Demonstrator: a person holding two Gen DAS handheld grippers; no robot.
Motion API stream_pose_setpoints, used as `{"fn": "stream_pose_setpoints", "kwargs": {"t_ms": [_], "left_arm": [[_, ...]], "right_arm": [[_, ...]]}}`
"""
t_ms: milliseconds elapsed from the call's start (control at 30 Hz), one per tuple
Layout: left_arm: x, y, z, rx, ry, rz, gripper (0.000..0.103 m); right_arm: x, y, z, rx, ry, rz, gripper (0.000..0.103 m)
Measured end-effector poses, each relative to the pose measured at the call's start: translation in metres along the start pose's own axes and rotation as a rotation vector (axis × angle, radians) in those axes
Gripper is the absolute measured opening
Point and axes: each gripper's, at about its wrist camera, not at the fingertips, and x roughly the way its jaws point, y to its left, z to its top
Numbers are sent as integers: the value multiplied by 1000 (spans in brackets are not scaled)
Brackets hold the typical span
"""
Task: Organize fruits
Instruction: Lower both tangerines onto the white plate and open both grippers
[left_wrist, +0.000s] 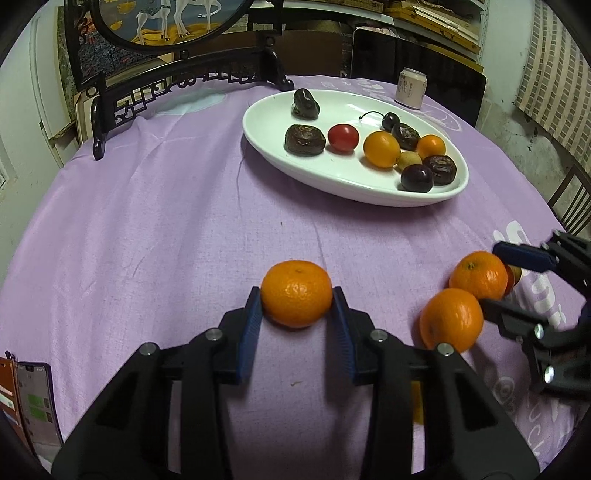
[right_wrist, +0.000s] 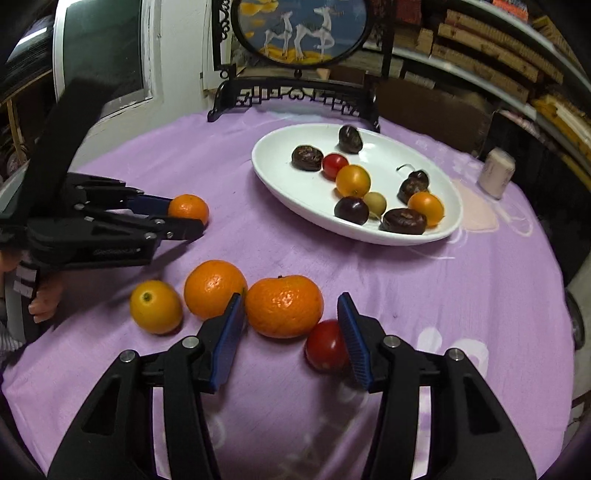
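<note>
Gripping a mandarin (left_wrist: 296, 293) on the purple tabletop (left_wrist: 166, 221), the left gripper (left_wrist: 297, 306) has both blue pads pressed to the fruit's sides.
The right gripper (right_wrist: 291, 325) stands wide apart around a second mandarin (right_wrist: 283, 305) and a red tomato (right_wrist: 325, 345), clamping neither; a third mandarin (right_wrist: 215, 288) and a yellow-orange fruit (right_wrist: 156, 306) lie just beside them. Farther back, the white oval plate (right_wrist: 288, 192) holds dark, red and orange fruits.
</note>
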Motion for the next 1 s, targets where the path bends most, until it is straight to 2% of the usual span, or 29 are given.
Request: {"fn": "stream_pose_setpoints", "kwargs": {"t_ms": [67,133,367,467,600,733,867,1000], "left_arm": [[1,0,0,2,1,1,39],[1,1,0,1,3,1,39],[-4,1,1,-15,-18,-5,38],[-13,-2,9,-21,-57,15,38],[-23,-4,44,-29,-105,3,38],[-17,-9,81,-37,-141,-4,38],[3,-17,108,-35,-140,-15,38],[28,-19,120,-44,-114,-31,38]], "right_arm": [[6,-4,2,18,6,31,46],[7,-3,2,22,-11,36,45],[-11,-21,-1,128,-73,31,44],[-25,-33,3,193,-125,31,44],[-32,-51,17,264,-155,2,44],[-24,-69,42,325,-161,-22,44],[-6,-82,61,369,-168,-35,44],[18,-90,75,384,-156,-66,44]]}}
